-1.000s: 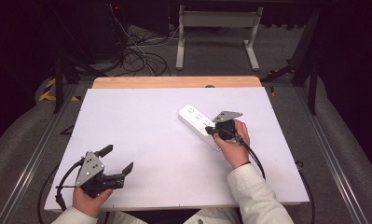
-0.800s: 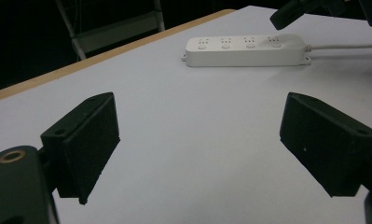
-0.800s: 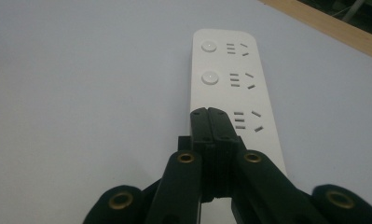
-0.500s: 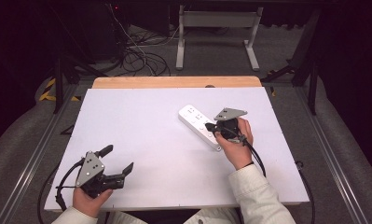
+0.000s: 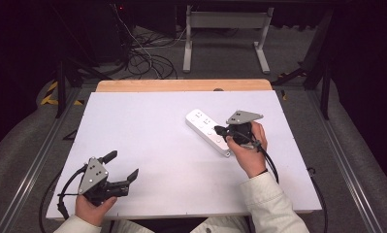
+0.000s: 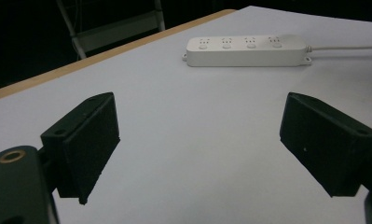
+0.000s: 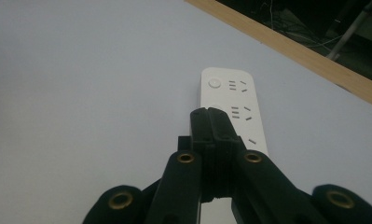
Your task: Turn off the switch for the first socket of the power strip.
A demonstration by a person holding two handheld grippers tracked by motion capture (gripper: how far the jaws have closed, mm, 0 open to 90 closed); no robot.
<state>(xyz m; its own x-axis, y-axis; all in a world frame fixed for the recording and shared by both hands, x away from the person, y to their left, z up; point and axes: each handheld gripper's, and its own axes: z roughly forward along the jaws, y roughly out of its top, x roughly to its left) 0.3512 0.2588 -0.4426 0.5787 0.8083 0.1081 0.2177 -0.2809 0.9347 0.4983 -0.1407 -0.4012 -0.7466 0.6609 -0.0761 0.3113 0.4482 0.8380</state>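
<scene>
Two grippers worked at the white tabletop (image 5: 147,131), and the step in hand looked to be pressing something on the power strip (image 5: 208,132) with the right gripper (image 5: 219,130). That white strip lay slantwise on the right half of the tabletop, nearer the far edge than the near one, with its round switch button (image 7: 214,83) at the far end and its cord running off the other end toward the right edge in the left gripper view. The right gripper's jaws were clenched together on nothing, their joined tip poised over the strip's middle sockets; whether the tip touched the casing could not be told. To do the step well, the closed tip would probably need to come straight down on the intended spot, squarely and gently, since a slanted push on a light, unheld strip might slide it across the smooth surface. If the button was the aim, the tip would have to travel further along the strip toward the far end. The right hand (image 5: 249,150) reached forward from the near edge, wrist bent inward, its grey plate uppermost. The left gripper (image 5: 120,170) sat idle near the near left corner, jaws spread wide and empty, pointing across the tabletop toward the strip, well apart from it.
</scene>
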